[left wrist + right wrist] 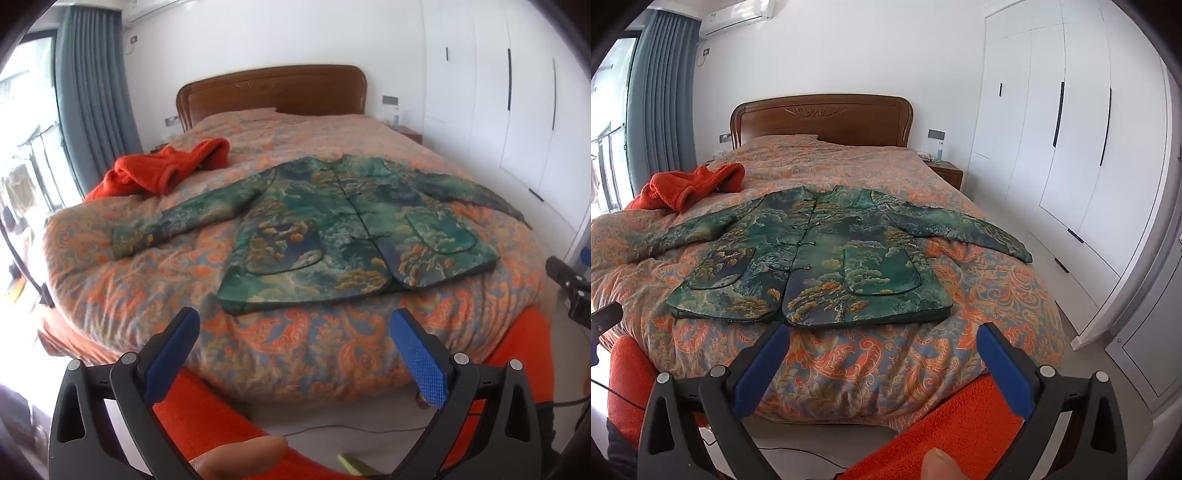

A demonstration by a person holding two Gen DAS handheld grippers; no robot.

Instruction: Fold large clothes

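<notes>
A green jacket [812,258] lay flat and buttoned, sleeves spread, across the near half of the bed [905,362], an orange garment [690,184] heaped beyond its sleeve, while the left gripper [295,354] and right gripper [882,365] hung over the bed's foot, jaws spread wide, holding nothing.

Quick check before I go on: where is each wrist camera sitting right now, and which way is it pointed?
Left wrist: behind the open left tool, at the bed's foot, aimed down along the bed at the green jacket; a thumb shows, and the other tool's edge at right.
Right wrist: behind the open right tool, same direction, jacket nearer centre; a thumb shows.
Both share the jacket, orange garment, headboard and wardrobe.
</notes>
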